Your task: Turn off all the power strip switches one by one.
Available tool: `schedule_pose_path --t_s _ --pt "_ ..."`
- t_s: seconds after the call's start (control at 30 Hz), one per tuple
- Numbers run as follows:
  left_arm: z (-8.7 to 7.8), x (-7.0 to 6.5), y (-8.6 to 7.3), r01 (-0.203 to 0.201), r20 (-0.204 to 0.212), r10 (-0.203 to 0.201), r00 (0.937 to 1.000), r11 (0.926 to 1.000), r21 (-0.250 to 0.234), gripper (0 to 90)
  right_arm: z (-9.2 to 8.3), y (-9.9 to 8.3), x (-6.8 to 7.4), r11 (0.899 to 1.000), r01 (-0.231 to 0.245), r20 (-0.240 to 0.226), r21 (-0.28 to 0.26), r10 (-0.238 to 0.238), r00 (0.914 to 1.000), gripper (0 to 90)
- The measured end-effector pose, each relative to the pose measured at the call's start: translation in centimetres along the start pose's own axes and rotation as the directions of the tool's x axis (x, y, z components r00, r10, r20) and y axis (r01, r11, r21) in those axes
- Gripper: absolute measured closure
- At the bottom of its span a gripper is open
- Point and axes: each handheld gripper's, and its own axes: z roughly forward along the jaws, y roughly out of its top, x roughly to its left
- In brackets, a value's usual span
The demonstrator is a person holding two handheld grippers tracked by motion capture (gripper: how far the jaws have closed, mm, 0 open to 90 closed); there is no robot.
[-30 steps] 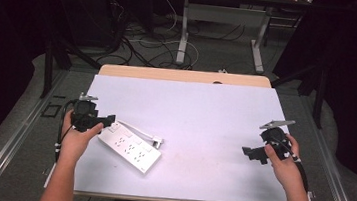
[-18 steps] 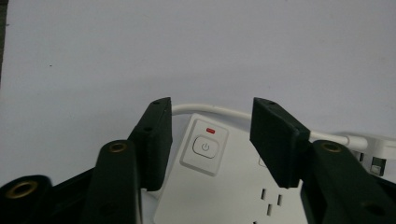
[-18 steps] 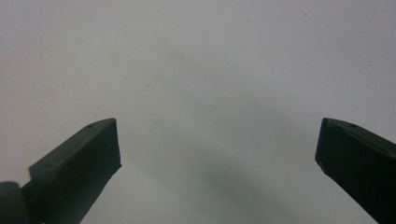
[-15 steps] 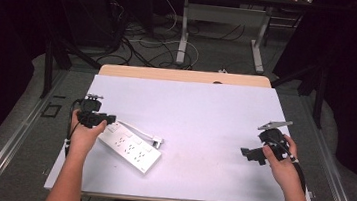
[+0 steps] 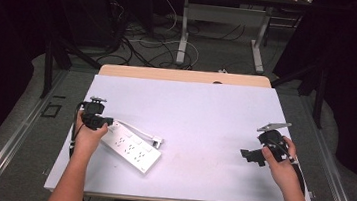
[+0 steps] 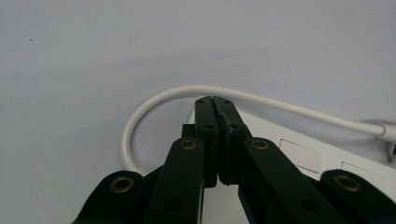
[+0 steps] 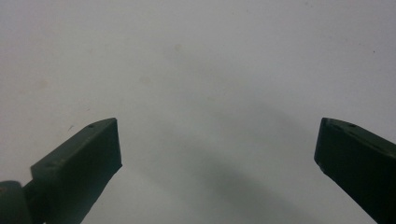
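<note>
At the worktop's (image 5: 201,108) left side, the left tongs (image 5: 98,120) have shifted a little toward its middle over the last second, ending above the near end of the white power strip (image 5: 131,147), jaws closed on nothing; its cord (image 6: 154,100) loops just ahead. Likely a grasp is being lined up. The right tongs (image 5: 252,157) stay wide open over bare surface

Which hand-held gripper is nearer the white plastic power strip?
Left. The left hand-held gripper sits shut at the near-left end of the white plastic power strip; the right hand-held gripper, open, is far across the white table.
</note>
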Motion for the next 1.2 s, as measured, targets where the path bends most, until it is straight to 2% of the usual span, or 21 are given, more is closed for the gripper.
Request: schedule_pose_path --t_s 0.07,0.13,0.17,0.3,0.37,0.77,0.9,0.93,1.0,1.03,1.2 --pt "0.1 0.0 0.1 -0.014 0.002 0.013 0.9999 0.9996 0.024 90.0 0.0 0.0 0.0 1.0 0.001 0.003 0.002 -0.001 1.0 0.0" --pt "0.3 -0.1 0.0 -0.01 -0.004 0.01 0.9999 0.9998 0.017 90.0 0.0 0.0 0.0 1.0 0.001 0.003 0.001 -0.001 1.0 0.0" --pt "0.5 -0.1 0.0 -0.014 -0.007 0.014 0.9999 0.9994 0.031 90.0 0.0 0.0 -0.1 1.0 0.002 0.003 -0.001 -0.002 1.0 0.1" --pt "0.7 -0.2 -0.1 -0.016 -0.004 0.017 0.9999 0.9992 0.036 90.0 0.0 0.0 0.0 1.0 0.0 0.001 -0.002 0.0 1.0 0.3" --pt "1.0 -0.1 -0.1 -0.021 -0.004 0.022 0.9998 0.9973 0.07 90.0 0.1 -0.1 0.0 1.0 0.002 -0.003 0.004 -0.002 1.0 0.3" --pt "1.3 0.0 -0.2 -0.011 -0.002 0.011 0.9999 0.9976 0.068 90.0 0.1 0.0 0.0 1.0 0.004 0.002 0.007 -0.004 1.0 0.4" --pt "1.4 -0.2 -0.2 -0.01 -0.02 0.011 0.9997 0.9981 0.062 90.0 0.1 0.0 0.1 1.0 0.002 -0.001 0.004 -0.002 1.0 0.4" --pt "1.4 -0.4 -0.2 -0.024 -0.037 0.027 0.999 0.9978 0.062 90.0 0.1 0.0 0.1 1.0 0.003 0.005 0.001 -0.003 1.0 0.4" --pt "1.3 -0.4 -0.2 -0.03 -0.038 0.033 0.9987 0.9968 0.074 90.0 0.0 0.0 0.1 1.0 0.003 -0.003 0.0 -0.003 1.0 0.4" --pt "1.1 -0.1 -0.2 -0.016 -0.025 0.017 0.9995 0.9985 0.052 90.0 0.1 0.0 0.1 1.0 0.002 0.0 -0.001 -0.002 1.0 0.3" --pt "1.1 0.3 -0.3 0.01 -0.008 -0.01 0.9999 0.9989 0.046 90.0 0.2 -0.1 0.0 1.0 0.005 0.004 0.007 -0.005 1.0 0.3"
